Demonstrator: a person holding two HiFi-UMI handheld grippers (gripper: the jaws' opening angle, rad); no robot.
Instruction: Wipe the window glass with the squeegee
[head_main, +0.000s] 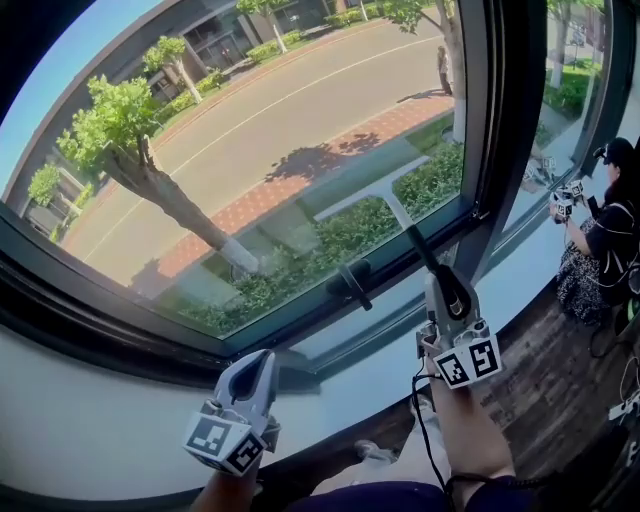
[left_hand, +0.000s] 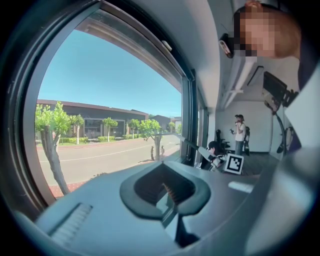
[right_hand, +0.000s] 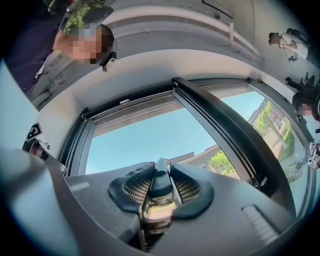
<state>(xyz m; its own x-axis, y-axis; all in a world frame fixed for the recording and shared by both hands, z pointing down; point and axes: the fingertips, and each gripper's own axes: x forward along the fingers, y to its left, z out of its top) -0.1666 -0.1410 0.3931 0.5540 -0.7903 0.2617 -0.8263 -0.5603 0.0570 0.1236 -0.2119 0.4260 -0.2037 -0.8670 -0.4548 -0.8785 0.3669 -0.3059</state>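
One squeegee (head_main: 398, 215) slanted up-left from the right gripper (head_main: 450, 292), jaws clamped on its handle, blade crosswise on the window glass (head_main: 250, 130); the left gripper (head_main: 252, 378) gaped, empty.

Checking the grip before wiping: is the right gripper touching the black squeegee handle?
Touching. The right gripper view shows the right gripper shut, ribbed pads pressing both sides of the black squeegee handle.

White windowsill (head_main: 90, 430), dark wood floor (head_main: 545, 392), person (head_main: 610, 235) sitting on it
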